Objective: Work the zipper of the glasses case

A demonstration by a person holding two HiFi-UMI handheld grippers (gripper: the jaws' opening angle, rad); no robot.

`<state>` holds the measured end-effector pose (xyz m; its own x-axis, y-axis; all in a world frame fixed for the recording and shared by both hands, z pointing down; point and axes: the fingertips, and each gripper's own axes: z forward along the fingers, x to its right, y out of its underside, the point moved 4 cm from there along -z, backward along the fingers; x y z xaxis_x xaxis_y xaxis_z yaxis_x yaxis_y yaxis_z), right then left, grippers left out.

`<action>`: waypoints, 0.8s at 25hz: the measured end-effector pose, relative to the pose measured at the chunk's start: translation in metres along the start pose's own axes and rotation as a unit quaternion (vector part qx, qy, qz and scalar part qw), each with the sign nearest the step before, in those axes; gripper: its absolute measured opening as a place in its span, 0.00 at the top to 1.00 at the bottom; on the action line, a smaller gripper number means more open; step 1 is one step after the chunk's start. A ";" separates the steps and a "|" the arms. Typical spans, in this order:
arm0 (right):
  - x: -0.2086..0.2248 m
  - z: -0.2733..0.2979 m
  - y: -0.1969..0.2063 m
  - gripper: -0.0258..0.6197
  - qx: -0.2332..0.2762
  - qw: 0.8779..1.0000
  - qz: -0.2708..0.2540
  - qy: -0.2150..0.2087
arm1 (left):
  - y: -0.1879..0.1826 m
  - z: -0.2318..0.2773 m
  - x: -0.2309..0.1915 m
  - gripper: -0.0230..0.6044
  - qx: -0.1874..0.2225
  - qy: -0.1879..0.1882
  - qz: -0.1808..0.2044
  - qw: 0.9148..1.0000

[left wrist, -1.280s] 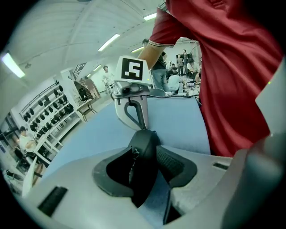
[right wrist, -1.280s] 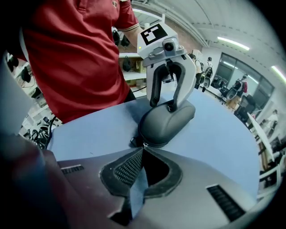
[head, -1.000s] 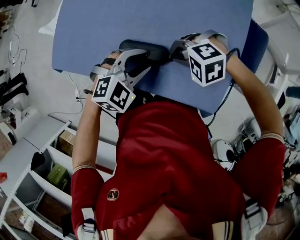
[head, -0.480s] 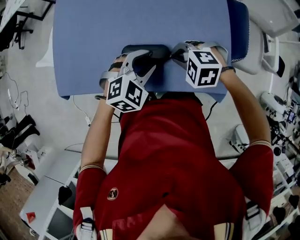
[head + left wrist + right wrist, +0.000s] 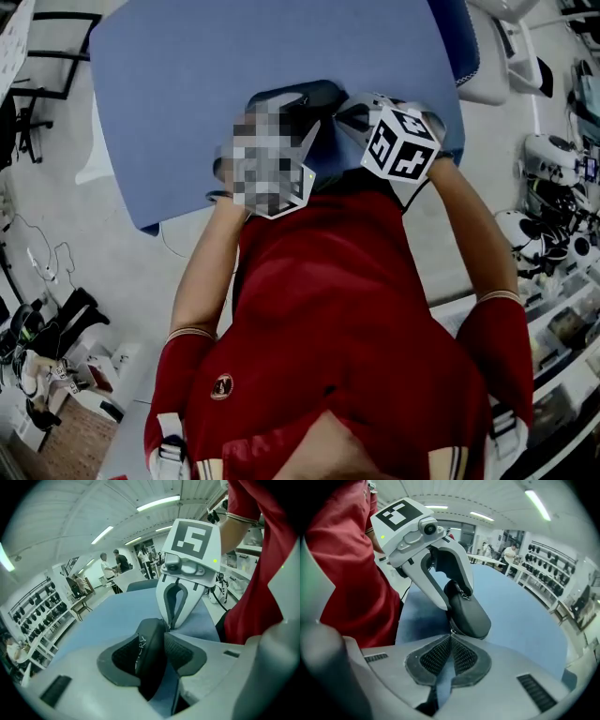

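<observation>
I am working a pair of tongs in each hand, and the black glasses case (image 5: 468,613) is stretching between the two. My left tongs (image 5: 157,641) are clamping one end of it. Their jaws are standing fairly wide, one dark pad on each long side of the case, and both pads are pressing on its shell. The case is standing on edge between those pads, with its seam running away from the left tongs toward the right ones.

My right tongs (image 5: 451,639) are meeting the case at its other end. Their jaws are pressed together, the ribbed pads touching down the middle. Right at their tips the small metal zipper pull (image 5: 452,630) is showing, touching or just beyond the pad ends. I cannot tell whether the pads are actually pinching it. From the right gripper view the case is lying just past those tips, angling up and away into the white fingers of the left tongs. From the left gripper view the white fingers of the right tongs are coming down onto the far end of the case, tips together at its edge.

Under both tongs the blue table (image 5: 187,84) is spreading out, and the case is sitting near its edge on my side. The marker cube (image 5: 398,141) of the right tongs is riding above my right hand, just beside the case. My red shirt (image 5: 328,309) is filling the space behind both tongs.
</observation>
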<state>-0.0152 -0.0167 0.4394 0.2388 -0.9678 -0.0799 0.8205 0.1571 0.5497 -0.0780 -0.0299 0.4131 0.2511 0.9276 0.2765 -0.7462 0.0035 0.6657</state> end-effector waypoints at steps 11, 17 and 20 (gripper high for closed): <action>-0.028 0.018 -0.023 0.96 0.065 0.979 0.153 0.115 | 0.005 -0.008 0.001 0.71 0.018 0.055 0.017 0.998; -0.035 0.019 -0.020 0.96 0.087 0.969 0.183 0.139 | 0.008 -0.016 0.008 0.70 0.023 0.112 0.075 0.991; -0.035 0.012 -0.007 0.96 0.080 0.973 0.171 0.135 | 0.008 -0.015 0.011 0.69 0.014 0.118 0.084 0.989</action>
<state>-0.0353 0.0140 0.4483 0.6287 -0.7743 -0.0725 0.5825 0.4071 0.7036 -0.0908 -0.0138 0.4112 -0.0286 0.9755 0.2180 -0.7468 -0.1658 0.6440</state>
